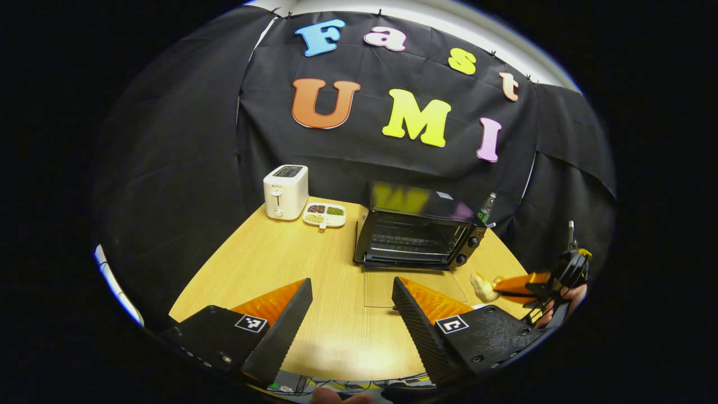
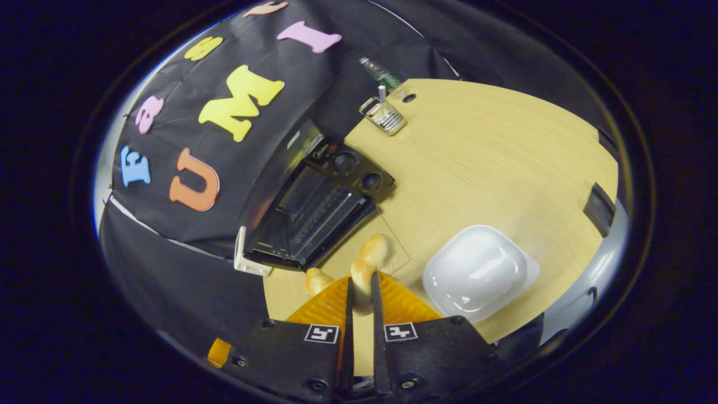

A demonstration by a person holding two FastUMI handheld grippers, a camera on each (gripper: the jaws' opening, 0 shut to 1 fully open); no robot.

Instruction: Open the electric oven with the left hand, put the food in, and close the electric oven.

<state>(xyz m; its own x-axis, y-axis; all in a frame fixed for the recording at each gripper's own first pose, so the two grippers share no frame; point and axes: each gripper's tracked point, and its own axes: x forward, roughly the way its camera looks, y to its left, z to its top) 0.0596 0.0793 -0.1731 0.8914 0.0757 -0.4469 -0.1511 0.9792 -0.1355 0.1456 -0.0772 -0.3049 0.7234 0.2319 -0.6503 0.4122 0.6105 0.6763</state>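
The black electric oven (image 1: 415, 235) stands at the back of the wooden table with its glass door (image 1: 415, 287) folded down flat, so the rack inside shows. My left gripper (image 1: 351, 280) hangs open over the table's front, short of the door, with nothing between its fingers. At the right, the right gripper (image 1: 507, 285) holds a pale piece of bread-like food (image 1: 482, 286). In the right gripper view that gripper (image 2: 360, 286) is shut on the food (image 2: 371, 259), which sticks out toward the open oven (image 2: 314, 216).
A white toaster (image 1: 286, 192) and a divided dish of beans (image 1: 325, 215) sit at the back left. A white plate (image 2: 477, 272) lies right of the right gripper. A bottle (image 2: 381, 72) and a small metal rack (image 2: 384, 115) stand past the oven.
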